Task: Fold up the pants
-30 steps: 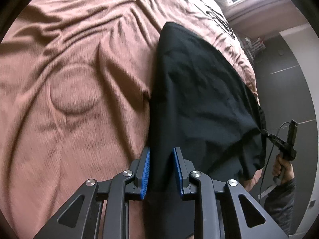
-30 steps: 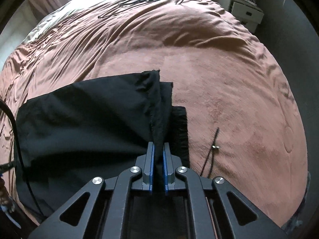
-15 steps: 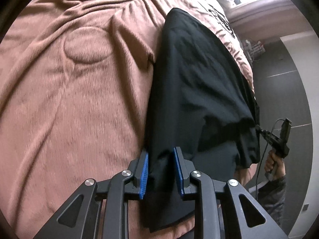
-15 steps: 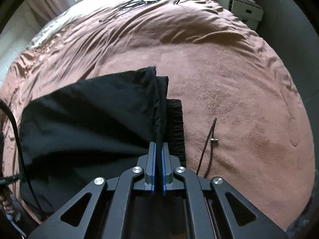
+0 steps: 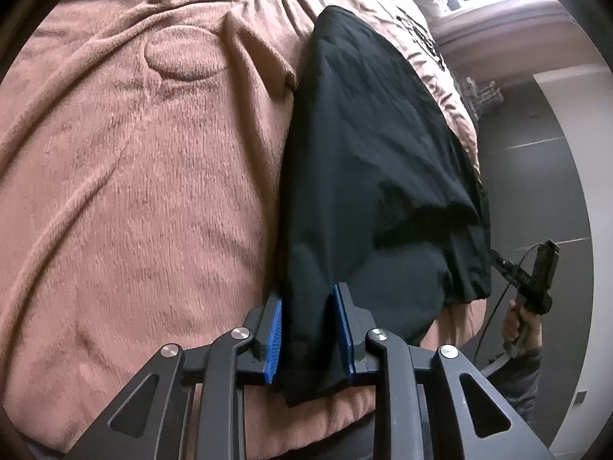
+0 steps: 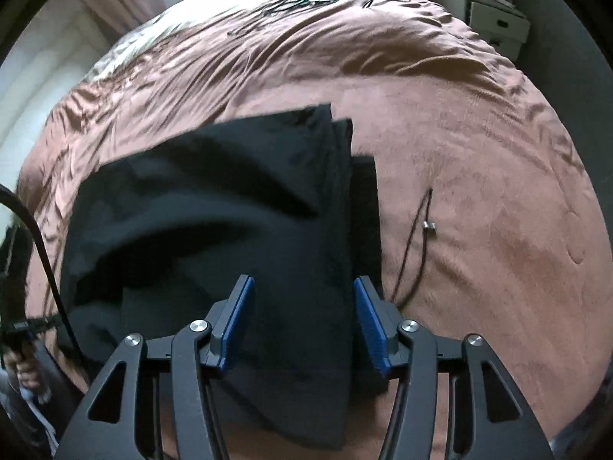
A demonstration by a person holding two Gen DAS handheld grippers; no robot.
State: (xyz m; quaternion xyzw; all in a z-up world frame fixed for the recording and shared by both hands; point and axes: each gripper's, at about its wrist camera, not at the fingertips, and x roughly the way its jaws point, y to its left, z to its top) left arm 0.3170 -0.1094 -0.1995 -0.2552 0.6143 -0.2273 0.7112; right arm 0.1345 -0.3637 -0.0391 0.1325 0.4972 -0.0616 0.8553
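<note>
**Inspector:** Pants [image 5: 367, 161], black, lie folded on the brown blanket [image 5: 134, 191], near the edge of the bed. Their long axis runs away from the left gripper [image 5: 308, 329] toward the window end; seen from the right gripper [image 6: 302, 322], the same bundle stretches off to the left.

**Clerk:** State of the tongs?

**Inspector:** Left gripper is closed on a bunched edge of the pants, cloth filling the gap between its blue pads. Right gripper's jaws have just been opening; they now stand wide, cloth lying between them but neither pad pressing on it.

**Clerk:** Which hand governs the next move?

**Inspector:** In my judgement, the left. It alone has hold, at one end of the long axis. The right sits over the stepped layers at the opposite side, released. A loose black cord [image 6: 417, 237] lies just beside that side, apart from the cloth.
</note>
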